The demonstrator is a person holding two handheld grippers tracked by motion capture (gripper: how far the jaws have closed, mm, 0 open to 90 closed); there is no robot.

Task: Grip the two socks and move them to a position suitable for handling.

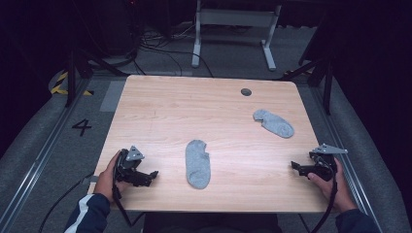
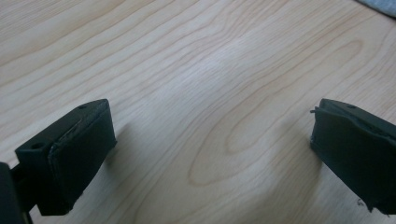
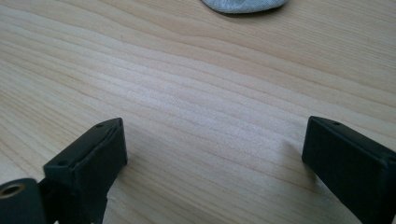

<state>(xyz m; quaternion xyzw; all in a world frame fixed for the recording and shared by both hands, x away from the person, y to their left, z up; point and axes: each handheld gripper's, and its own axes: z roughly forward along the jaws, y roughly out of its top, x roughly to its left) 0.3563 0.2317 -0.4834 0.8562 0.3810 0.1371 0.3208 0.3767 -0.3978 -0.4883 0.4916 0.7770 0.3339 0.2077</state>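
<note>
Two grey socks lie flat on the wooden table (image 1: 160, 111). One sock (image 1: 197, 163) is near the front middle, lengthwise toward me. The other sock (image 1: 273, 122) lies at the right rear, slanted. My left gripper (image 1: 149, 177) rests low at the front left, held by a hand, jaws wide apart over bare wood (image 2: 210, 116); a sock edge (image 2: 380, 5) peeks in at the top right of the left gripper view. My right gripper (image 1: 297, 168) sits at the front right edge, also open with nothing between its fingers; a sock end (image 3: 243, 4) lies beyond it in the right gripper view.
A small dark round disc (image 1: 246, 91) is set into the table near the back edge. Beyond the table stand a white metal frame (image 1: 233, 29) and cables on the grey floor. A floor mark "4" (image 1: 81, 127) lies to the left.
</note>
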